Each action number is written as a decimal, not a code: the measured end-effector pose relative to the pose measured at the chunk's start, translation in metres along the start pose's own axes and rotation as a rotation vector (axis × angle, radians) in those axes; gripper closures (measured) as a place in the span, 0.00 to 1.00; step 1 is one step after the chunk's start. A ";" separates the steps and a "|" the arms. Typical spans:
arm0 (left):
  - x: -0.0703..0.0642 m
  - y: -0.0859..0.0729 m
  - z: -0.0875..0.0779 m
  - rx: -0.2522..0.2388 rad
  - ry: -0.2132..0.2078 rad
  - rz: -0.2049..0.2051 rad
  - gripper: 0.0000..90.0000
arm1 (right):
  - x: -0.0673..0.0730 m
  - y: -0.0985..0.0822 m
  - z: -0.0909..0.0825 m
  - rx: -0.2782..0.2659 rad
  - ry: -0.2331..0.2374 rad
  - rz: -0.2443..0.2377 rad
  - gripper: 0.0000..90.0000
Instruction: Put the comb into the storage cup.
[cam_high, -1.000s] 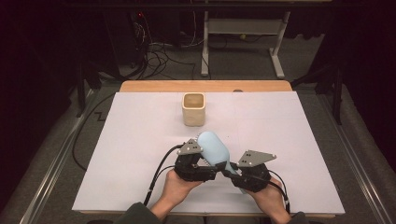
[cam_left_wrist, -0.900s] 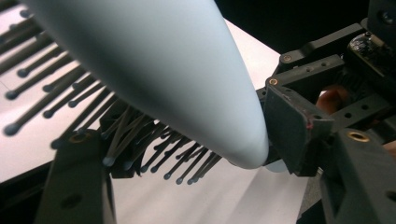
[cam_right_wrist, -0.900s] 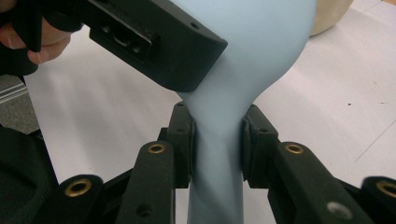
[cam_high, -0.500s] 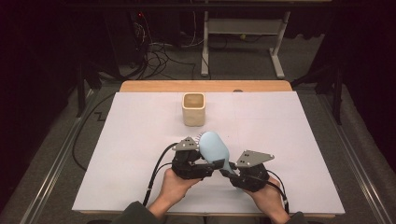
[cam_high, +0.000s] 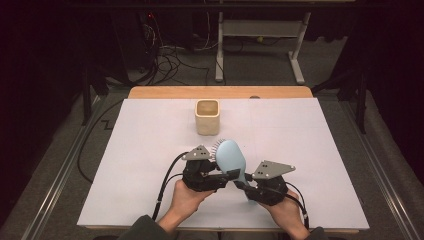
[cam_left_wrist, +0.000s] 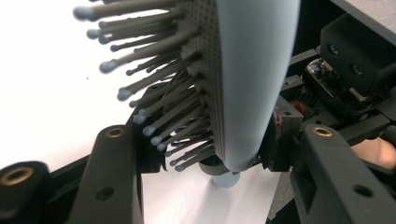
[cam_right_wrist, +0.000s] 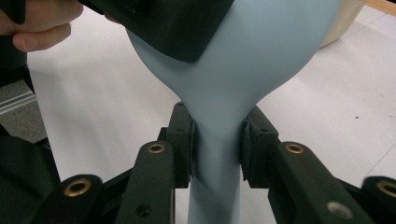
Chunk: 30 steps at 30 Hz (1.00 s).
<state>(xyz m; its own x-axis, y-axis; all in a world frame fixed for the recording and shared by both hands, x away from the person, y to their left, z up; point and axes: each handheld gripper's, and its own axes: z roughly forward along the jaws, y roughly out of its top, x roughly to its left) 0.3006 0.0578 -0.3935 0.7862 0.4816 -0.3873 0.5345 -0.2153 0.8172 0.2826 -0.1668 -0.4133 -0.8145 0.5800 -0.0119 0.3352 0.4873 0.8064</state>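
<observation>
Over the near half of the white table (cam_high: 140, 165) I hold a pale blue hairbrush (cam_high: 231, 159) up off the surface between both tools, its head tilted toward the far side and its bristles facing my left. Farther back, well apart from the brush, the cream square cup (cam_high: 207, 116) stands upright and empty as far as I can see.

My right gripper (cam_right_wrist: 216, 148) is clamped on the brush's neck, just below where the head flares; in the right gripper view both pads press the handle from either side. My left gripper (cam_left_wrist: 212, 156) has just been closing, and in the left gripper view its jaws now pinch the lower end of the head, one pad among the bristles (cam_left_wrist: 154, 93) and the other on the smooth back.

I judge this to be a handover between my two hands, likely on the way to standing the brush in the cup. Next I would need to ease the right jaws off the neck while the left keeps its grip, watching that the bristly side does not let the head slip or swivel.
</observation>
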 end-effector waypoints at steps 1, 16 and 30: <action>-0.001 0.000 0.000 0.002 0.000 0.006 0.58 | 0.000 0.000 0.000 -0.001 0.000 -0.001 0.78; 0.000 0.004 -0.011 -0.018 0.030 0.026 0.58 | -0.004 -0.001 -0.002 -0.035 0.042 0.037 0.61; 0.008 0.006 -0.030 -0.058 0.077 0.022 0.58 | -0.008 -0.007 -0.005 -0.077 0.032 0.035 0.47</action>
<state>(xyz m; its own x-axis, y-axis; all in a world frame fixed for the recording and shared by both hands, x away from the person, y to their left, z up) 0.3008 0.0859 -0.3795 0.7704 0.5413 -0.3367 0.4967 -0.1787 0.8493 0.2845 -0.1779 -0.4159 -0.8181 0.5740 0.0348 0.3271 0.4147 0.8491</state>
